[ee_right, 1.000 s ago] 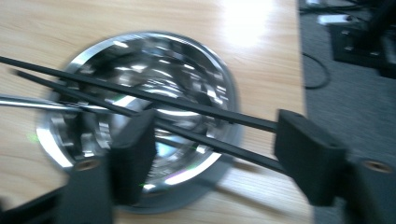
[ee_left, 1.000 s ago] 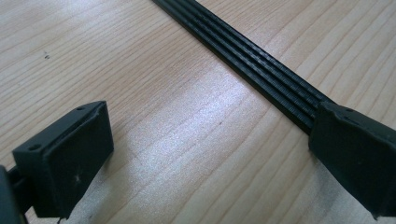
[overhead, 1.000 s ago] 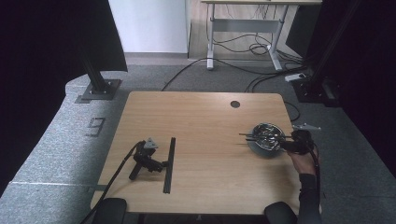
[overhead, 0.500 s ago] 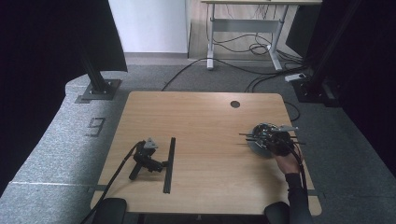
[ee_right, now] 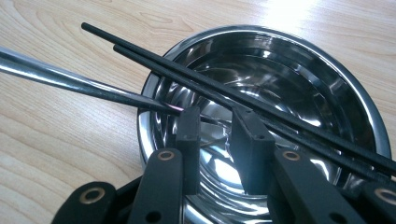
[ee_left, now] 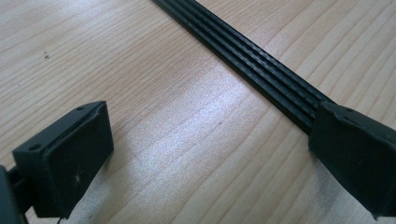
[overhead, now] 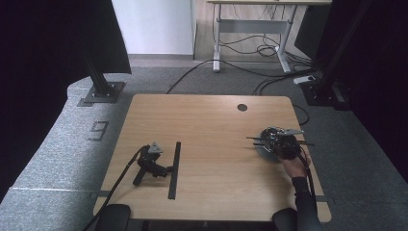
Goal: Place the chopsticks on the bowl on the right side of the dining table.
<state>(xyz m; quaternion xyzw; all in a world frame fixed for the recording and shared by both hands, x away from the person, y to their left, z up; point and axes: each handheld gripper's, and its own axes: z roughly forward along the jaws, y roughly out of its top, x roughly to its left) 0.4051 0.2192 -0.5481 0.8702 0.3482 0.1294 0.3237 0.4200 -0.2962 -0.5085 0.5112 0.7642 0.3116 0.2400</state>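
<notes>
the change is all on the right side. a second ago the right claw [overhead: 284, 144] sat at the right edge of the steel bowl [overhead: 262, 150]; now the person's hand [overhead: 294, 166] has carried it inward, so it hangs directly over the bowl, which lies near the right edge of the tabletop [overhead: 207, 120]. in that same stretch its jaws have just been closing, from well apart down to a narrow gap.

in the right gripper view the claw [ee_right: 217, 114] points down into the bowl [ee_right: 261, 29]. two black chopsticks [ee_right: 187, 70] lie side by side across the rim, passing just beyond the tip of one jaw. a silver chopstick [ee_right: 70, 79] comes in from the other side, and its thin tip runs behind the other jaw and seems to cross the gap. no pad can be seen pressing on any of them, so the claw looks narrowed but empty. it is hard to tell whether the silver tip touches a jaw.

my reading is that the reach is done and the pick of a chopstick is only being lined up. the sticks run across the jaws rather than between the pads, so the hold may need another try.

the left claw [overhead: 153, 163] has not moved. it lies on the tabletop beside the long black strip [overhead: 174, 168]. in the left gripper view the claw [ee_left: 212, 121] has its jaws wide apart with nothing between them, and the strip [ee_left: 252, 65] runs up to one jaw.
</notes>
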